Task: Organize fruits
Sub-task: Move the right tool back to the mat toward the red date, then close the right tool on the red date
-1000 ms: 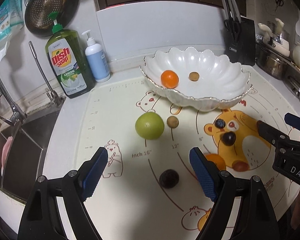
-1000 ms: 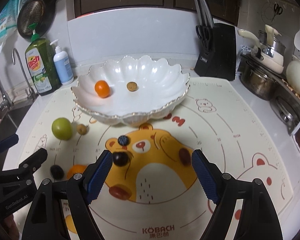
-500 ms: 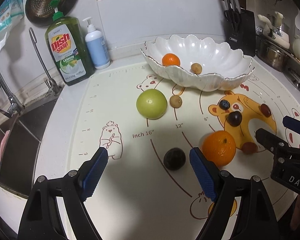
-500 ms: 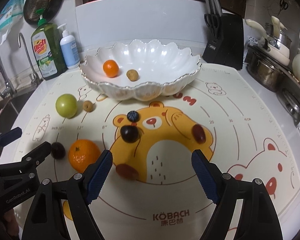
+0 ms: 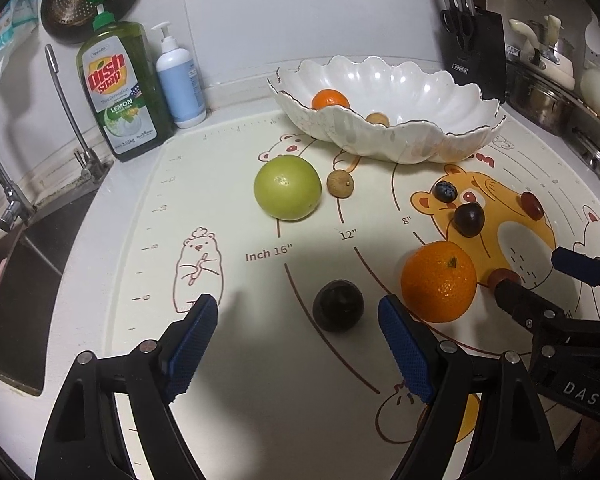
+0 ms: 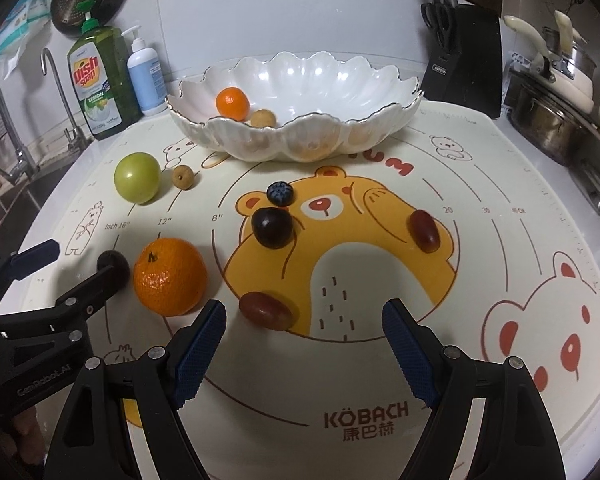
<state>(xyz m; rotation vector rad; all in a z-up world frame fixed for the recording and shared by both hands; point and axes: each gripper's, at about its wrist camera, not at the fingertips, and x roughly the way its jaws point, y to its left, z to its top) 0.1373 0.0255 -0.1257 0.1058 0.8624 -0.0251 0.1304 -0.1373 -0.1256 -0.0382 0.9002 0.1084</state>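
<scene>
Left gripper (image 5: 298, 332) jaws spread, dark fruit (image 5: 338, 311) on mat (image 5: 228, 360) near front edge, just ahead between pads; centre, close gently, carry to bowl (image 5: 420, 88). Right gripper (image 6: 304, 334) jaws spread, empty, red grape (image 6: 265, 311) ahead

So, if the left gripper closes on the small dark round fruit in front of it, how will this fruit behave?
The dark fruit looks round and lies free on the flat mat, so a nudge would probably roll it. It is small against the open left gripper, so likely light. Its skin looks matte, probably not slippery.
</scene>
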